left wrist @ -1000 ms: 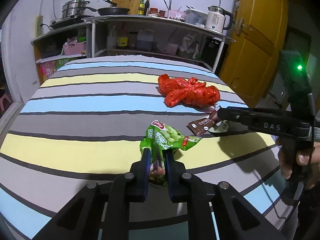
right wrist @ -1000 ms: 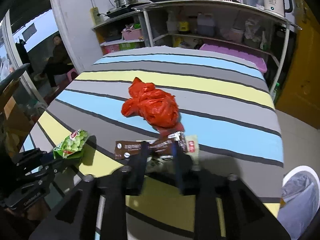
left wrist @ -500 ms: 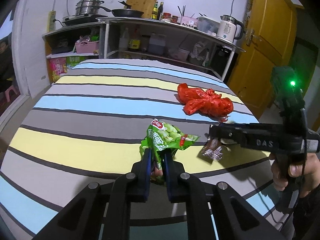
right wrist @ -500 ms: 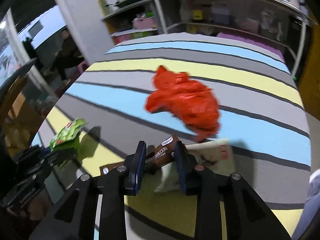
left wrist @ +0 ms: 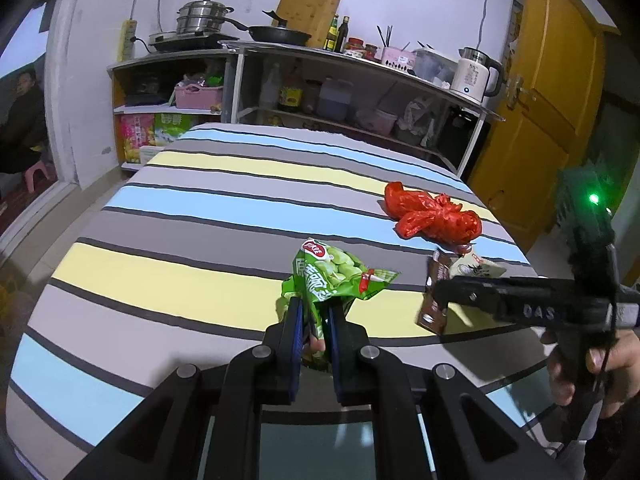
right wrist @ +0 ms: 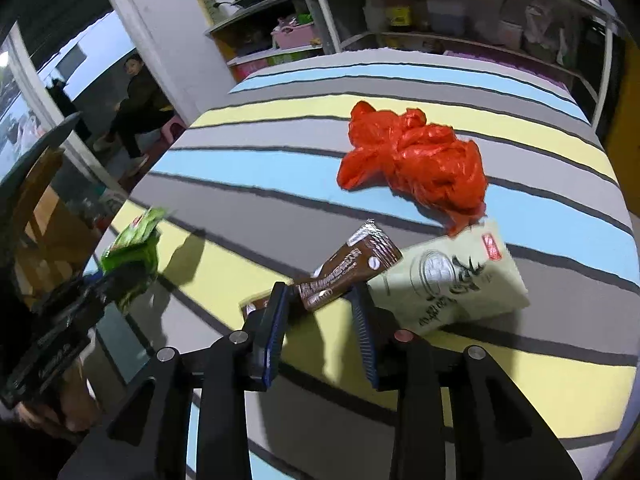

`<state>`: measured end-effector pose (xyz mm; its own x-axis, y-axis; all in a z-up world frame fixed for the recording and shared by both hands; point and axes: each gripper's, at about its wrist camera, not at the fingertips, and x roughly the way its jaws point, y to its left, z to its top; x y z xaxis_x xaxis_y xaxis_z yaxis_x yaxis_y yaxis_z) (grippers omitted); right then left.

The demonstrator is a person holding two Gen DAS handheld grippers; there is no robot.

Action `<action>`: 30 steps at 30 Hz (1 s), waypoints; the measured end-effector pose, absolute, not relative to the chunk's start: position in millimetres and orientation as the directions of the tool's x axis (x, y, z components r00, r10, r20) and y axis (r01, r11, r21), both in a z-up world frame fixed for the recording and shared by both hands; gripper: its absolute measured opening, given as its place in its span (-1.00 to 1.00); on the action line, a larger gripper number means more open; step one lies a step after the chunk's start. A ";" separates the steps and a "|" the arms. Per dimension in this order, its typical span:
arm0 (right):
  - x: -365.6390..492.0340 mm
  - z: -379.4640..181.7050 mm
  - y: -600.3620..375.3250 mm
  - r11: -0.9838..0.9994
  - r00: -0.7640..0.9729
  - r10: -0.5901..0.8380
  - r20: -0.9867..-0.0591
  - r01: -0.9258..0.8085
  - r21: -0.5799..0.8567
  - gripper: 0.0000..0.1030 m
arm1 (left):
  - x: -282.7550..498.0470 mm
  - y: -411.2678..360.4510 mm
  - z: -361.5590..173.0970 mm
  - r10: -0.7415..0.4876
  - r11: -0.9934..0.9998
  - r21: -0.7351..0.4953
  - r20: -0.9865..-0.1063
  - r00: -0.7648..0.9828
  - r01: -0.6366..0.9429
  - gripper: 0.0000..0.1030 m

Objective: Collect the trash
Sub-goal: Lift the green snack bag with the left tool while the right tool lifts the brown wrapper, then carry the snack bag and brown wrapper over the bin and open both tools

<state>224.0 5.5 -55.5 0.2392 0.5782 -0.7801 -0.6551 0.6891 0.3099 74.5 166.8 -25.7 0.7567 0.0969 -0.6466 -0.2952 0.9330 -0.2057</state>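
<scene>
My left gripper point(left wrist: 313, 322) is shut on a green snack bag point(left wrist: 334, 274) and holds it above the striped table point(left wrist: 192, 236). The bag also shows in the right wrist view point(right wrist: 134, 246). My right gripper point(right wrist: 320, 308) is open. A brown wrapper point(right wrist: 346, 270) lies loose between its fingers, touching the left one, over the table; it also shows in the left wrist view point(left wrist: 434, 300). A cream packet point(right wrist: 452, 276) lies flat just right of it. A crumpled red plastic bag point(right wrist: 416, 164) lies beyond, also seen in the left wrist view point(left wrist: 434, 218).
Shelves with pots, bottles and a white kettle point(left wrist: 476, 76) stand behind the table. A yellow door point(left wrist: 556, 92) is at the right. A person point(right wrist: 138, 100) sits on a stool at the far left. The table's edge is close below both grippers.
My right gripper has opened and the brown wrapper has slipped free between its fingers. The left gripper has kept its hold on the green bag and drifted back a little.
</scene>
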 end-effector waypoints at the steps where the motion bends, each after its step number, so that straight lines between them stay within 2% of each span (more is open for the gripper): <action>1: 227.1 -56.5 9.5 0.692 0.232 0.582 -0.779 -0.644 0.325 -0.31 | 72.7 168.5 -25.2 0.097 0.932 -0.208 -0.644 0.759 -0.296 -0.77; 3: 229.4 -56.1 15.5 0.699 0.235 0.577 -0.782 -0.638 0.324 -0.28 | 70.4 170.4 -25.1 0.099 0.931 -0.210 -0.642 0.761 -0.299 -0.77; 9: 216.4 -54.9 34.5 0.700 0.299 0.521 -0.799 -0.685 0.200 -0.31 | 70.4 176.8 -30.1 0.092 0.927 -0.222 -0.645 0.758 -0.301 -0.77; 10: 213.9 -55.0 32.9 0.703 0.311 0.512 -0.800 -0.688 0.182 -0.39 | 70.9 177.2 -31.1 0.090 0.927 -0.223 -0.647 0.757 -0.301 -0.77; 11: 212.8 -55.2 31.3 0.707 0.322 0.502 -0.803 -0.687 0.167 -0.60 | 72.1 176.3 -31.3 0.089 0.927 -0.223 -0.648 0.756 -0.301 -0.77; 18: 204.4 -50.6 7.2 0.709 0.324 0.527 -0.786 -0.677 0.197 -0.61 | 73.4 167.5 -26.9 0.089 0.932 -0.215 -0.648 0.757 -0.293 -0.77; 30: 169.7 -10.8 -57.9 0.738 0.420 0.571 -0.705 -0.640 0.216 -0.61 | 70.7 113.0 -0.9 0.048 0.960 -0.188 -0.623 0.780 -0.209 -0.77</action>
<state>169.7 -57.9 -10.8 0.4205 0.5707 -0.7053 -0.6398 0.7377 0.2155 70.7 113.0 -0.9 0.7804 0.0483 -0.6234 -0.2095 0.9596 -0.1879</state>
